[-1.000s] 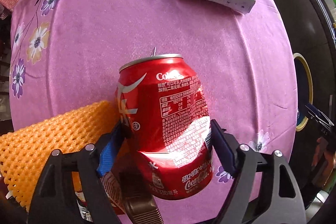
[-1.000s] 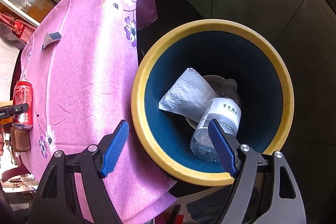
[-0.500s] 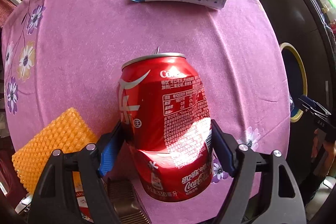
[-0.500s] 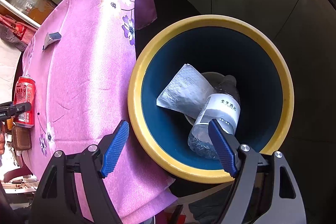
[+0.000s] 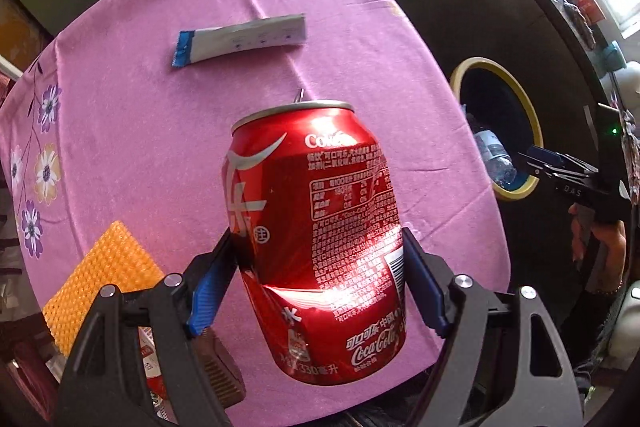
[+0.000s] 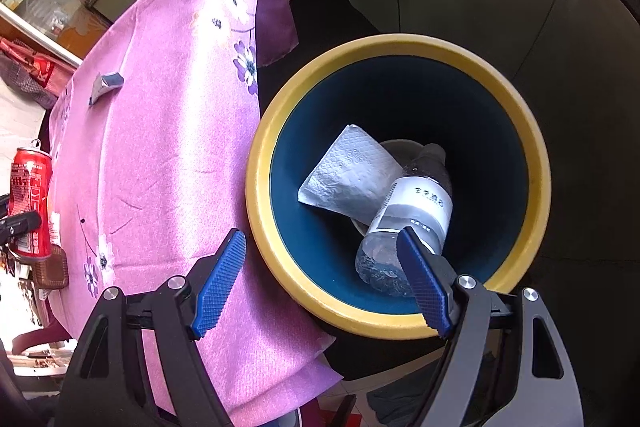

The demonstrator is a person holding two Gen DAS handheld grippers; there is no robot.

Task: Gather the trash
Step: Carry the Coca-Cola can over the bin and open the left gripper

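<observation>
My left gripper (image 5: 316, 247) is shut on a red Coca-Cola can (image 5: 316, 227) and holds it upright above the pink tablecloth (image 5: 140, 147). The can also shows in the right wrist view (image 6: 30, 199). My right gripper (image 6: 320, 247) is open and empty above the near rim of the yellow-rimmed blue trash bin (image 6: 536, 155), which holds a white napkin (image 6: 348, 179) and a clear plastic bottle (image 6: 412, 211). A white and blue wrapper (image 5: 240, 39) lies on the far part of the table; it also shows in the right wrist view (image 6: 106, 83).
An orange foam net (image 5: 104, 283) lies at the table's near left edge. A brown ridged object (image 5: 220, 375) sits below the can. The bin (image 5: 524, 107) stands on the dark floor off the table's right side, with the right gripper (image 5: 560, 171) beside it.
My left gripper has lifted the can higher and swung right, so the bin and right gripper come into view. The right gripper has shifted slightly over the bin, still open.
</observation>
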